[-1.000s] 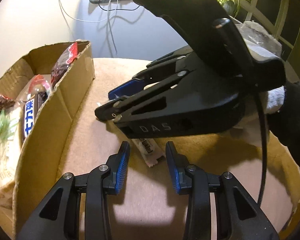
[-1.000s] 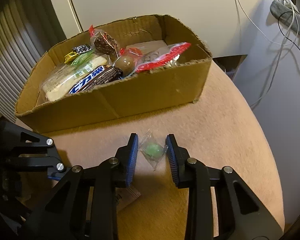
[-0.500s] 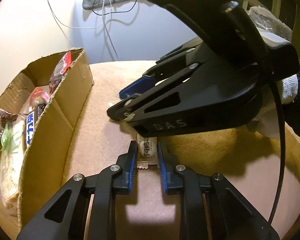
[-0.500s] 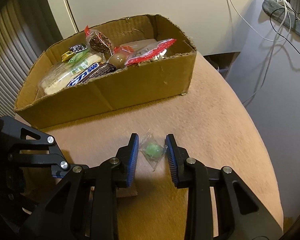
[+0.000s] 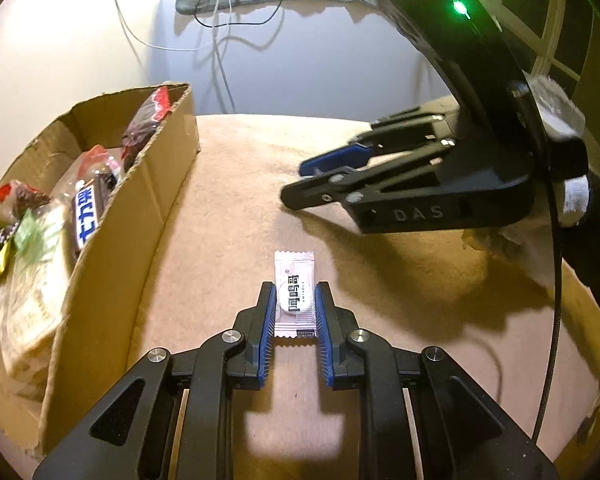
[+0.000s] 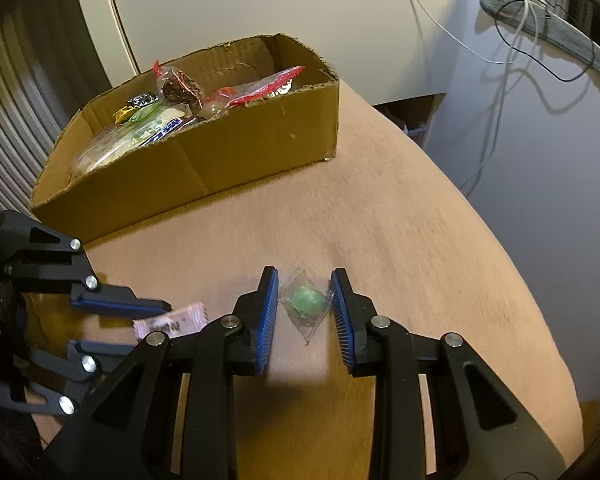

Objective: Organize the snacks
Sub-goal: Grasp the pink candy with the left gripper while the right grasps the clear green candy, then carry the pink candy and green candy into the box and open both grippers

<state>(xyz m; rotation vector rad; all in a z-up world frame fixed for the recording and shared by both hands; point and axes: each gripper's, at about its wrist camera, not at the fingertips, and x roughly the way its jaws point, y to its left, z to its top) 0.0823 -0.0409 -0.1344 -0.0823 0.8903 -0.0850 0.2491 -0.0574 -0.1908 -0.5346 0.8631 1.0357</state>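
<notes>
A white sachet with dark print [image 5: 294, 294] is clamped flat between the blue pads [image 5: 269, 334] of the left gripper [image 5: 295, 304], whose jaws have just been closing on it; its far end sticks out beyond the fingertips, above the tan cloth-covered table [image 5: 236, 216], well in from the edges. A green candy in a clear wrapper [image 6: 304, 302] is held between the pads of the right gripper [image 6: 305, 300], the wrapper's corners being pinched on both sides. In the right wrist view, the sachet [image 6: 172, 322] is seen pale pink and blurred, just left of the right gripper, between the left gripper's fingers. A cardboard box [image 6: 236, 152] is set toward the table's far left part, its right corner near the rounded far edge. Several wrapped snacks are piled in it, among them a red-edged packet [image 6: 268, 86] leaning on the near wall. A gloved hand [image 5: 576, 204] is seen behind the right gripper. Cables [image 5: 220, 32] are hung down the wall beyond the table.
</notes>
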